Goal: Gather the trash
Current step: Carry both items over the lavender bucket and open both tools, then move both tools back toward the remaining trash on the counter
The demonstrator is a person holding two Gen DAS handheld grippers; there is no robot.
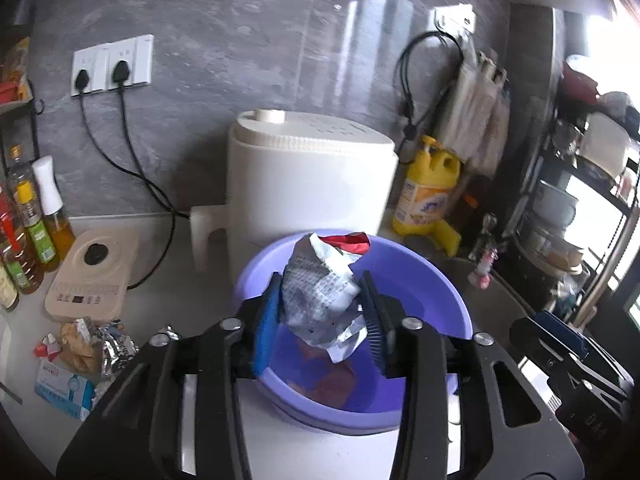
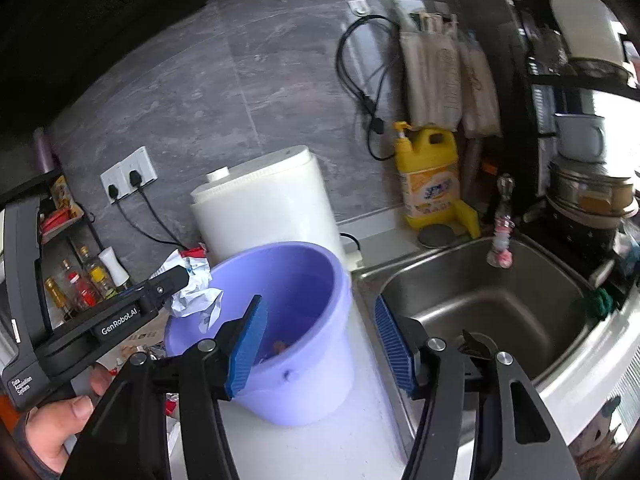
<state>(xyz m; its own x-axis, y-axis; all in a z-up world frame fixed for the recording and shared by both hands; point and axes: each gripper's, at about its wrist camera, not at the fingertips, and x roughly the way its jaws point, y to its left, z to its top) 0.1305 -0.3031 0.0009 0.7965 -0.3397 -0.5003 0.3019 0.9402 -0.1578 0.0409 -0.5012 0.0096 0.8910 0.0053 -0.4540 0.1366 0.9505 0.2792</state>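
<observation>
A crumpled silver and white wrapper with a red bit on top hangs over the mouth of the purple bucket. My left gripper is shut on it, with a blue pad touching each side. Orange and red scraps lie in the bucket's bottom. In the right wrist view the same wrapper sits at the tip of the left gripper, above the near-left rim of the bucket. My right gripper is open and empty, low beside the bucket's right wall. More wrappers lie on the counter at the left.
A white appliance stands right behind the bucket. An induction cooker and oil bottles are at the left, a yellow detergent jug by the wall. The steel sink opens right of the bucket. A hand holds the left gripper.
</observation>
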